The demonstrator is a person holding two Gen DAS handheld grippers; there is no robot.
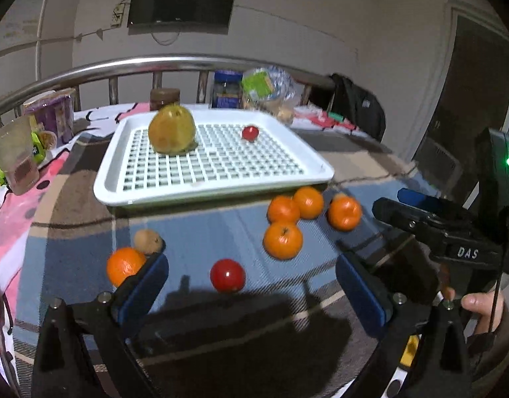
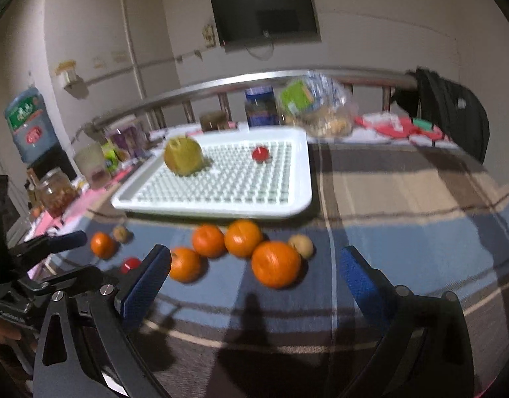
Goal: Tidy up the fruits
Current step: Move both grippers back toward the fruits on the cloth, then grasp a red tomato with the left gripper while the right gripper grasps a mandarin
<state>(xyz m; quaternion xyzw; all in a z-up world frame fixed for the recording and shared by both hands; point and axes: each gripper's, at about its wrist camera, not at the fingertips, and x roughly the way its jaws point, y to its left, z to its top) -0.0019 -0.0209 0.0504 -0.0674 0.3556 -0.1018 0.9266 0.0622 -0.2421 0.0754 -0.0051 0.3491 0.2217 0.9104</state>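
Left wrist view: the left gripper [image 1: 251,285] hovers above a plaid cloth [image 1: 201,229], its blue-padded fingers [image 1: 148,280] spread wide and holding nothing. A red fruit [image 1: 227,275] lies between and just ahead of the fingers; a lone orange [image 1: 124,265] and a brown fruit [image 1: 147,241] sit beside the left finger. Ahead and to the right, four oranges [image 1: 283,239] lie in a loose cluster, three touching, one slightly apart. Beyond them a white slotted tray [image 1: 161,195] carries a large yellow-green fruit [image 1: 171,130] and a small red fruit [image 1: 250,133]. The other gripper's body and a thumb enter at the right edge. Right wrist view: the right gripper [image 2: 254,282] is likewise spread apart and empty. The largest orange [image 2: 276,263] of that cluster lies between and just ahead of its fingers, with a tan fruit [image 2: 301,245] touching its far right side; that fruit is barely visible in the left view. Only this view shows a water jug [image 2: 29,126] far left. Both views are motion-blurred.
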